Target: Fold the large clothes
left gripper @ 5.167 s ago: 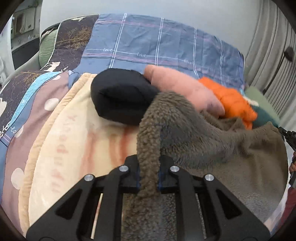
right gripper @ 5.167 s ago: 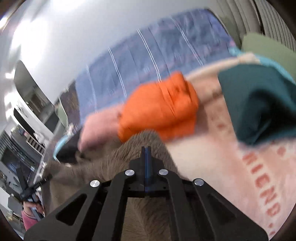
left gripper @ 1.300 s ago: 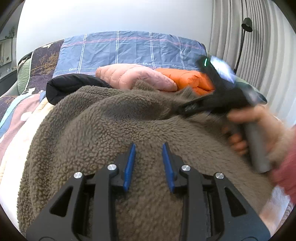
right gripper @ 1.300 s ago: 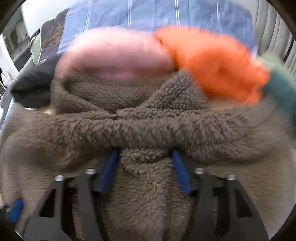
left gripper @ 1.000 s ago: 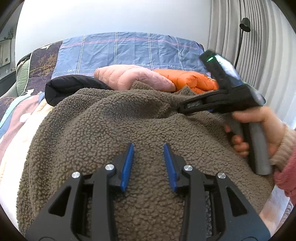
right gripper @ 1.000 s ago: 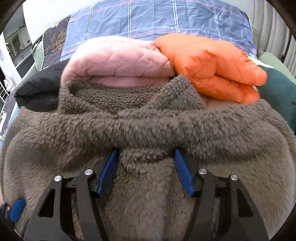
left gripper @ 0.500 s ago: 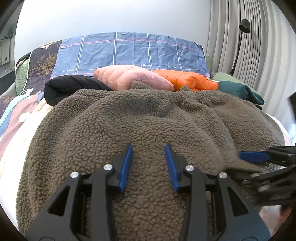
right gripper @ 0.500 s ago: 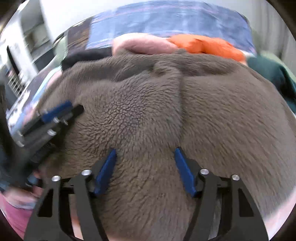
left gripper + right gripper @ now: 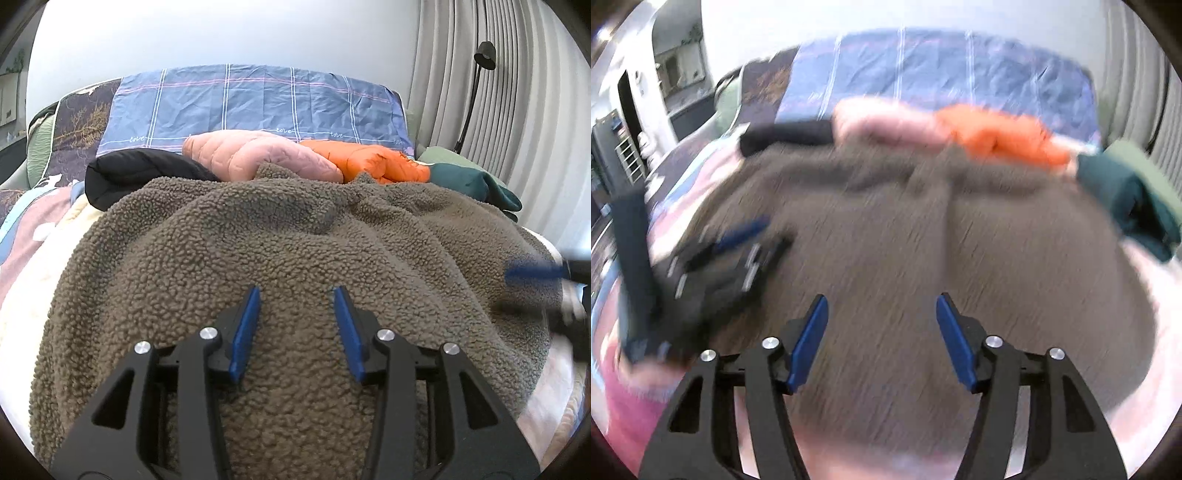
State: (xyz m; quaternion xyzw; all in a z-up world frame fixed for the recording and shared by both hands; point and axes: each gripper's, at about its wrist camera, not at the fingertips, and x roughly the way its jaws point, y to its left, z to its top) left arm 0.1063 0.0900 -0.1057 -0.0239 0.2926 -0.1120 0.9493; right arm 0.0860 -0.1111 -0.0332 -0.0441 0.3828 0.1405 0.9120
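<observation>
Fleece — spread wide — edges rumpled

My left gripper is a black frame with triangular cutouts, four silver screw heads, and flat blue pads on its fingers. My right gripper is the same build: black, silver screws, blue pads. Pink sleeve at the right view's lower left edge, blurred.

Fleece garment on bed, folded jackets behind.
</observation>
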